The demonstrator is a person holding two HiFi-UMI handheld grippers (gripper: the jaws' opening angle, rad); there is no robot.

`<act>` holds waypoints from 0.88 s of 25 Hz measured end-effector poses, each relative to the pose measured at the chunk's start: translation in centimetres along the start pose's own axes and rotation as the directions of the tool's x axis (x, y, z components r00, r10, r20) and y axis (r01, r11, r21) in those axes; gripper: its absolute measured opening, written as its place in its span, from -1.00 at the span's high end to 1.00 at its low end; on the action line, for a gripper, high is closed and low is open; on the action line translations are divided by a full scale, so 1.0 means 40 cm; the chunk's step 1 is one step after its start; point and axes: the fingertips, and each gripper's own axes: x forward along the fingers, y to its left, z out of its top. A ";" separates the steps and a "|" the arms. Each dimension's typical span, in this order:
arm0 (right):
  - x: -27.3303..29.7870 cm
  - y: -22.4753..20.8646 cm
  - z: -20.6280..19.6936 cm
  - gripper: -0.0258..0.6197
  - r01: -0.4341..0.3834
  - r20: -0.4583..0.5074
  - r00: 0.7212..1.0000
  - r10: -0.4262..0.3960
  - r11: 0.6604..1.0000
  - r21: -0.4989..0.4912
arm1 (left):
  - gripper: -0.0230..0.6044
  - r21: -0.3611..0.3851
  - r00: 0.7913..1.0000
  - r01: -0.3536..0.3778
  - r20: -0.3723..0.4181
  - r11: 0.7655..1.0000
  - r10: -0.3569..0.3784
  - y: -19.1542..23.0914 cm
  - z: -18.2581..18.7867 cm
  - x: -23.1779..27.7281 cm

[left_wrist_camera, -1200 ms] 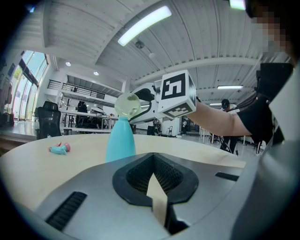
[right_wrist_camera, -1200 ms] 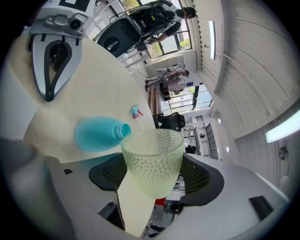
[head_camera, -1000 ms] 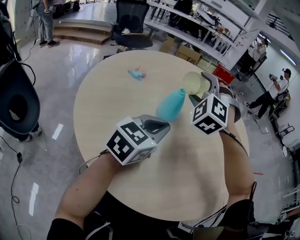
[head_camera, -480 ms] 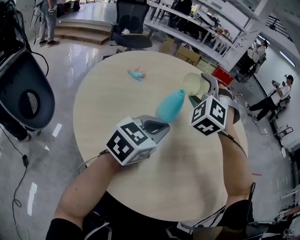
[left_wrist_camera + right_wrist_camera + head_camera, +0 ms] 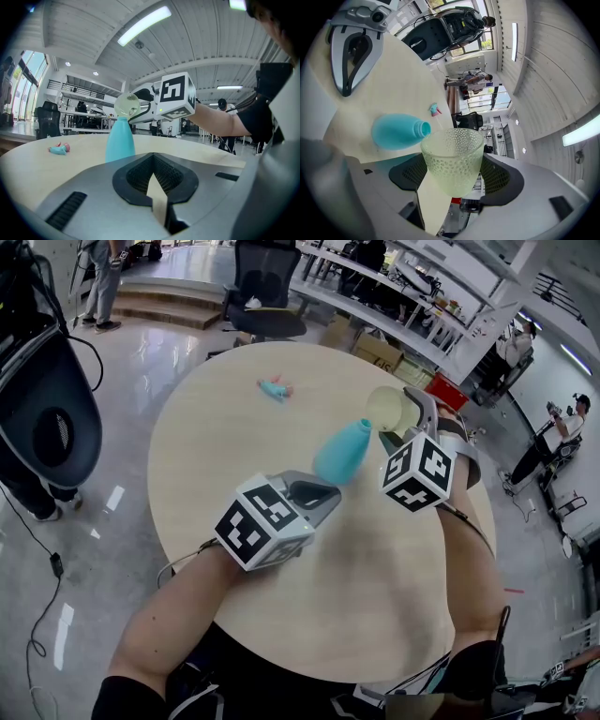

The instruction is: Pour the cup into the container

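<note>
Cup point(image 5: 452, 159): pale, dimpled glass, clamped between the jaws of the right gripper point(image 5: 452, 174) and tipped onto its side, rim just beside and slightly above the open mouth of the blue bottle point(image 5: 396, 131). The bottle stands upright on the round table point(image 5: 234, 427), apart from the left gripper point(image 5: 157, 185), whose jaws are pressed together on nothing. A small pink-and-blue toy point(image 5: 275, 387) lies well apart on the far side.

Progress: the cup is lifted, carried to the bottle and tilted, so the pour appears to be at or near its end. No contents show in the cup, and whether anything entered the bottle cannot be told. Righting the cup and setting it down remain.

Compared with the earlier frames, cup, bottle and both grippers are unchanged; only the dark chair point(image 5: 47, 427) at the left edge has shifted.
</note>
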 end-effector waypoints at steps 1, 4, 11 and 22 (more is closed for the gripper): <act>0.001 -0.001 0.000 -0.22 0.000 0.000 1.000 0.000 1.000 0.002 | 0.93 0.000 1.000 0.000 0.000 1.000 0.000 0.001 0.000 -0.001; 0.001 -0.003 -0.001 -0.21 0.000 0.001 1.000 0.000 1.000 0.016 | 0.93 0.000 1.000 0.003 -0.003 1.000 -0.003 -0.001 0.001 -0.002; 0.007 0.036 -0.039 -0.22 -0.111 0.097 0.992 0.084 0.940 0.323 | 0.93 -0.001 1.000 0.004 0.001 1.000 -0.004 0.001 -0.007 -0.004; 0.005 0.087 -0.179 -0.22 -0.342 0.321 0.939 0.126 0.470 0.814 | 0.93 0.000 1.000 0.001 0.002 1.000 -0.001 -0.001 -0.004 -0.016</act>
